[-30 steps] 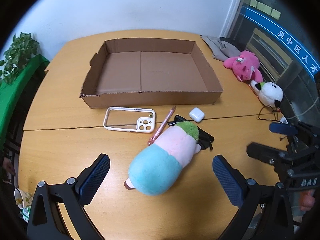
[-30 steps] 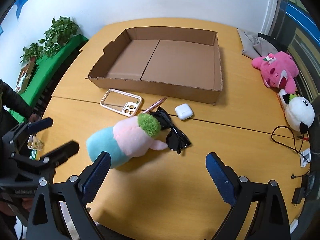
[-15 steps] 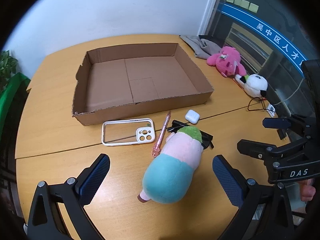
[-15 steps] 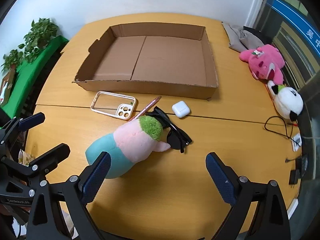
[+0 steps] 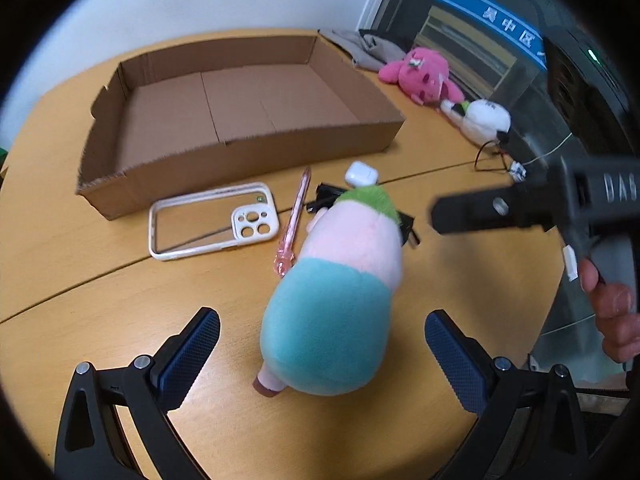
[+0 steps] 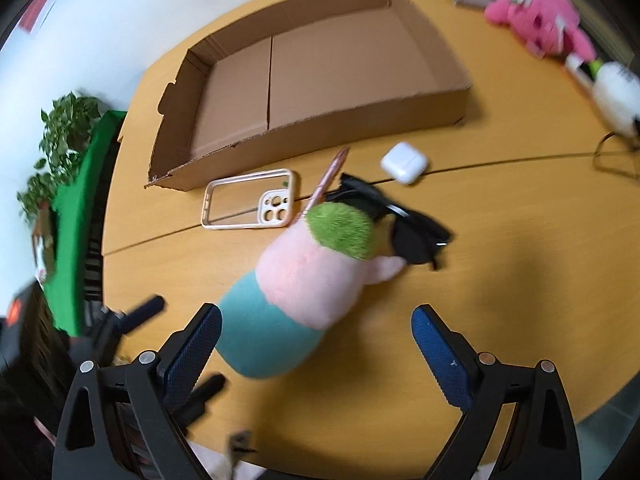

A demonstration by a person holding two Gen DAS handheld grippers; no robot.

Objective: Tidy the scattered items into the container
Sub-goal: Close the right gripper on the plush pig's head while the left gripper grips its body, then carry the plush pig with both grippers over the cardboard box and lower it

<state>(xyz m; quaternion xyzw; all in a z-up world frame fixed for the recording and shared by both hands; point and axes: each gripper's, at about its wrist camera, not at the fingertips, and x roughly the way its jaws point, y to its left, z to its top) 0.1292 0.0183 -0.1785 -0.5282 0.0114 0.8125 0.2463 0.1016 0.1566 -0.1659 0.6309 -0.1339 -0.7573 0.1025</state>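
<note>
A teal, pink and green plush toy lies on the wooden table. My left gripper is open, its pads on either side of the toy's teal end without touching it. My right gripper is open too, just short of the toy. Beyond the toy lie black sunglasses, partly under it, a pink pen, a white phone case and a white earbud case. An empty cardboard tray sits behind them.
A pink plush, a white panda plush, grey cloth and a cable lie at the table's right side. A plant stands off the left edge. A hand holds the right gripper's handle.
Both grippers have moved down and forward toward the plush toy, which now looms larger between their open fingers. The right gripper has swung to the left. Nothing on the table has moved.
</note>
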